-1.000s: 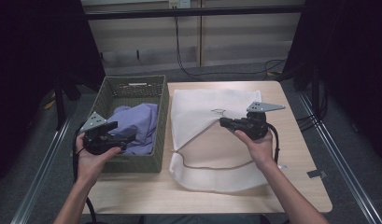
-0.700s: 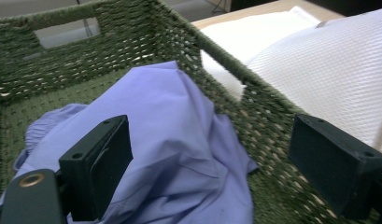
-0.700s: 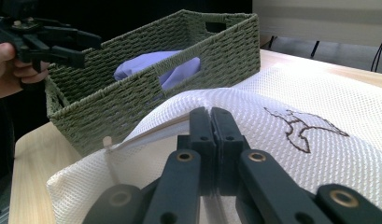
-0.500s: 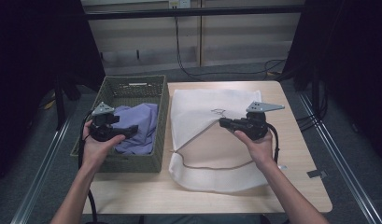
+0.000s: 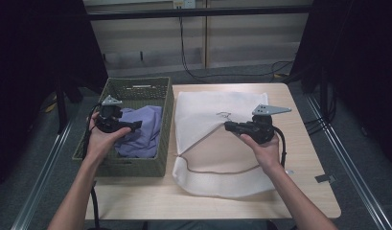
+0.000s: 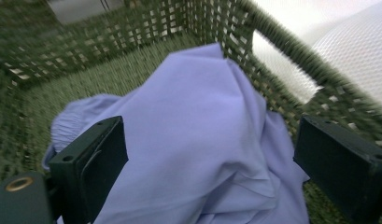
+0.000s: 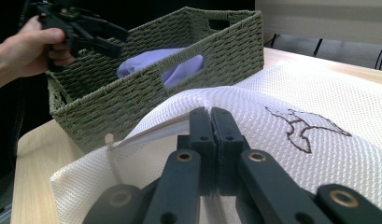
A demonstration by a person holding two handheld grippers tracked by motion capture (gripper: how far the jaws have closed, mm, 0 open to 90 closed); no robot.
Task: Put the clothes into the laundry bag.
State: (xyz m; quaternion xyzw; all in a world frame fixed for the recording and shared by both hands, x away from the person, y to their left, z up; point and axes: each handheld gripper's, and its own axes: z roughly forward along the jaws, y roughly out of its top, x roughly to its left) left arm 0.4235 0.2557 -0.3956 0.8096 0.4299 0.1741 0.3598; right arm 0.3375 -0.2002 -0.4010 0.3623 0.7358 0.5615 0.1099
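While our right gripper (image 5: 230,126) has kept its place over the white mesh laundry bag (image 5: 203,112), our left gripper (image 5: 134,125) has travelled from the near edge of the green woven basket (image 5: 136,83) toward its middle, and it now hangs above the lilac garment (image 5: 144,134) with its jaws spread wide and nothing between them. From the left gripper view we see the cloth bunched up on the basket floor, heaped against the wall that faces the bag, with one black jaw on either side of the heap and neither one touching it.

On the right, our jaws are pressed together on a pinch of the bag's mesh near its opening, lifting that lip off the bench so that a fold stands up like a tent. The bag itself lies flat across the middle of the bench, just beside the basket's right wall, its dark drawstring (image 5: 222,170) looping near the front edge.

We judge the shift to mean that the pick is about to start: our left hand has lined itself up on the garment, and the mouth of the bag is held ready to receive it. What remains is to lower the open jaws into the heap, close on a good fold, and carry it over the basket wall. Too shallow a bite could slip off.
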